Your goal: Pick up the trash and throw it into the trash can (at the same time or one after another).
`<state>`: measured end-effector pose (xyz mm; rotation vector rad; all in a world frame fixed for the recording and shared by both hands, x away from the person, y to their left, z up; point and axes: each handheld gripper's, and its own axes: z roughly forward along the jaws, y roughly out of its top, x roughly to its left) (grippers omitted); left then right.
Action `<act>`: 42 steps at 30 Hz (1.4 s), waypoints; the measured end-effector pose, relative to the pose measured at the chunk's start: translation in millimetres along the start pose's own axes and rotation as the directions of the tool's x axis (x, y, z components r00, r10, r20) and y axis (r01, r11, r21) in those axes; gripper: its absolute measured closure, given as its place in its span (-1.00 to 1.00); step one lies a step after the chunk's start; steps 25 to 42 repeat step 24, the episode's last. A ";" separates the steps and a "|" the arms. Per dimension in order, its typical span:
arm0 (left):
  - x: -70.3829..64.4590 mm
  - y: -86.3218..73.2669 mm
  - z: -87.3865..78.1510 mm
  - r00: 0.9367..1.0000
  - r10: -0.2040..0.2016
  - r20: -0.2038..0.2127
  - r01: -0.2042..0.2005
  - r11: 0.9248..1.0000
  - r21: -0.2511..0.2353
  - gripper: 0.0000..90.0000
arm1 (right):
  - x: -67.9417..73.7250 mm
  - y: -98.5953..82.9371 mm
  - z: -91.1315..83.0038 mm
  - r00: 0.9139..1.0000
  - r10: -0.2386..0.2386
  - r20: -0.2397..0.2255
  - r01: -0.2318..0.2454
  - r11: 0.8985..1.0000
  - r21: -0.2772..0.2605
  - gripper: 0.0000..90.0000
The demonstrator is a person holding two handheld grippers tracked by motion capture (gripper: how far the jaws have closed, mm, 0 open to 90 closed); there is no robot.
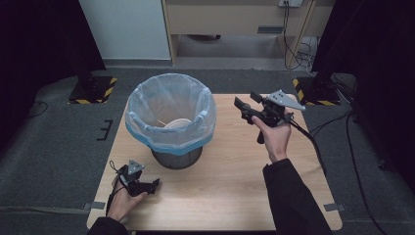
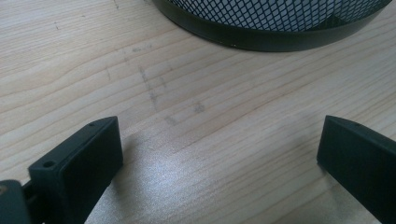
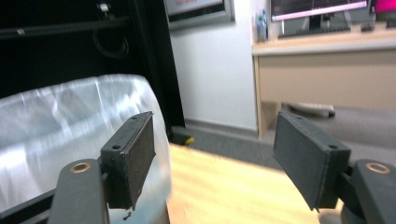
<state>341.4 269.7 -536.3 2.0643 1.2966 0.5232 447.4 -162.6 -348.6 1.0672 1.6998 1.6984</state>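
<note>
Mesh wastebasket (image 1: 176, 159) w/ clear bag liner (image 1: 169, 115) stands upright mid-table, left of centre; pale flat item inside, can't ID. Right gripper (image 1: 244, 105) held up off the table (image 1: 230, 181), just right of the bin rim, jaws apart, nothing between them. Left gripper (image 1: 155, 184) low at the near-left edge, resting on/near the wood, jaws wide apart, empty, pointing toward the bin base (image 2: 261, 39).

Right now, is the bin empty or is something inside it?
Not empty. In the high view, the bin stands upright with a plastic bag over its rim, and a pale round thing lies inside; what it is cannot be told.
</note>
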 end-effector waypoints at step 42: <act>1.1 -0.4 -0.4 1.000 0.006 0.009 -0.006 1.000 -0.003 -1.00 | -75.6 -161.1 -80.8 0.982 -0.042 0.185 -0.059 0.859 0.508 -0.58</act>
